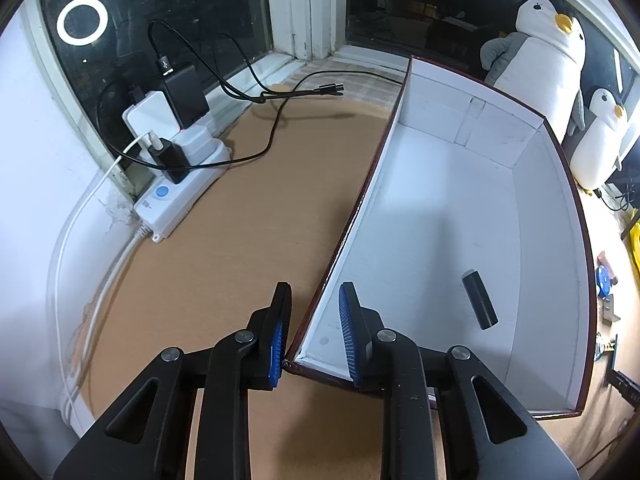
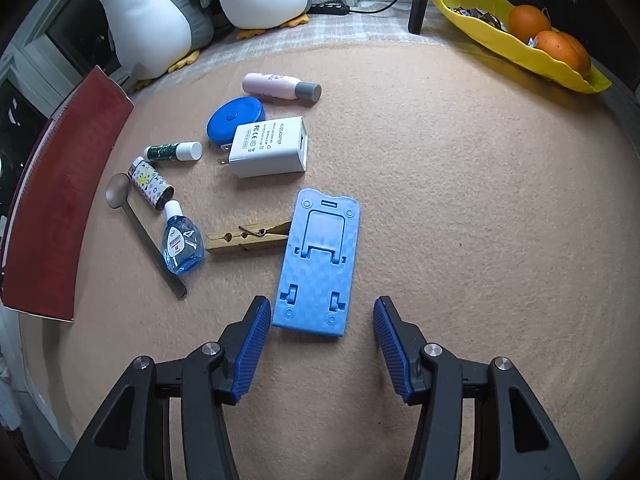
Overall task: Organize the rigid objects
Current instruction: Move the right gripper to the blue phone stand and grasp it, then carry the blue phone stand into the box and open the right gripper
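Left gripper (image 1: 312, 312) astride box wall (image 1: 360, 208) (apart)

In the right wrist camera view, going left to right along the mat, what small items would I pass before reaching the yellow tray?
Red box wall → spoon → blue dropper bottle → wooden clothespin → light blue phone stand → yellow tray.
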Tool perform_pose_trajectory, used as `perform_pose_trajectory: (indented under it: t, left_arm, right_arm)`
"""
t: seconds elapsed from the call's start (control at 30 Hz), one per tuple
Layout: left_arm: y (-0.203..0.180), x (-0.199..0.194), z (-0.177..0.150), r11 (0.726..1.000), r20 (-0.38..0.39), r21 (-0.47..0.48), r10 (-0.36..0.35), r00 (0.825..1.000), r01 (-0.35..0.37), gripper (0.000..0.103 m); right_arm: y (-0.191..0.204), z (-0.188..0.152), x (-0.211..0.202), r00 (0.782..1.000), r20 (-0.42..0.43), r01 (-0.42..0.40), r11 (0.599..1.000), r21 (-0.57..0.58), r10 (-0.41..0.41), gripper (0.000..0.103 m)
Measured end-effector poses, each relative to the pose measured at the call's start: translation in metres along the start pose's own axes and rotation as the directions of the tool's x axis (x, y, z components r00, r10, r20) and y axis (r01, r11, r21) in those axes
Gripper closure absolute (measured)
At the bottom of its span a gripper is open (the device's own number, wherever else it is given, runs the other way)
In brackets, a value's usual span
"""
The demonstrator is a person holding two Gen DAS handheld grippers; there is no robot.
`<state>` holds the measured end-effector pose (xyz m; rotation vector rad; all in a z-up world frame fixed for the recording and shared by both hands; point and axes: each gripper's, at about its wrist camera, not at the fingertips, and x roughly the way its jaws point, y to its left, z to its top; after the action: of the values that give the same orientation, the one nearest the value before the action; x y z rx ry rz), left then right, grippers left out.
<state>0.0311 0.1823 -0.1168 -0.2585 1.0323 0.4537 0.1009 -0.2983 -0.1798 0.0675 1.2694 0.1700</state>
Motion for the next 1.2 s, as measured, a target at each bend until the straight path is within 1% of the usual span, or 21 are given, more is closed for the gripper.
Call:
perform_pose_trajectory:
  t: [0.07,0.23,0.43,0.5,0.53,0.6,0.63,0.67,0.83,0.93,1.07,1.2]
  left_arm:
    - [0.000,0.000,0.000,1.000,0.001,0.002,0.003,1.000,-0.003,0.082]
    - [0.001,0.000,0.001,1.000,0.003,-0.001,0.006,1.000,-0.006,0.085]
    - [0.002,0.001,0.001,1.000,0.004,-0.004,0.006,1.000,-0.006,0.086]
    - [0.001,0.001,0.001,1.000,0.005,-0.005,0.007,1.000,-0.007,0.086]
    - [0.001,0.001,0.001,1.000,0.005,-0.004,0.006,1.000,-0.006,0.086]
    - [0.001,0.001,0.001,1.000,0.004,-0.006,0.006,1.000,-0.006,0.086]
    - [0.001,0.001,0.001,1.000,0.003,-0.007,0.005,1.000,-0.005,0.086]
    - [0.001,0.002,0.001,1.000,0.003,-0.007,0.004,1.000,-0.004,0.086]
    - [0.001,0.002,0.001,1.000,0.003,-0.009,0.001,1.000,-0.001,0.086]
    - [0.001,0.003,0.002,1.000,0.003,-0.012,-0.003,1.000,0.003,0.086]
    - [0.002,0.004,0.002,1.000,0.004,-0.013,-0.009,1.000,0.009,0.086]
    - [0.002,0.004,0.002,1.000,0.003,-0.015,-0.013,1.000,0.013,0.086]
  right_arm:
    - [0.001,0.001,0.000,1.000,0.002,-0.003,1.000,-0.002,0.003,0.049]
    - [0.003,0.009,0.004,1.000,0.004,0.006,1.000,-0.010,-0.006,0.049]
    - [0.003,0.019,0.009,1.000,0.000,0.006,1.000,-0.013,-0.006,0.049]
    - [0.006,0.022,0.011,1.000,-0.005,0.025,0.999,-0.040,-0.025,0.054]
    - [0.008,0.022,0.012,0.999,-0.005,0.041,0.998,-0.052,-0.042,0.060]
    - [0.010,0.022,0.012,0.997,-0.004,0.078,0.993,-0.083,-0.079,0.065]
    - [0.010,0.022,0.013,0.996,-0.005,0.090,0.992,-0.094,-0.091,0.069]
    - [0.010,0.022,0.012,0.995,-0.005,0.102,0.989,-0.104,-0.103,0.070]
    - [0.004,0.023,0.012,0.993,-0.012,0.113,0.986,-0.121,-0.115,0.070]
    - [0.000,0.021,0.010,0.992,-0.010,0.125,0.986,-0.107,-0.127,0.071]
    - [-0.002,0.017,0.003,0.991,0.011,0.133,0.988,-0.084,-0.132,0.071]
    - [0.009,0.016,-0.015,0.990,0.055,0.136,0.985,-0.103,-0.131,0.071]
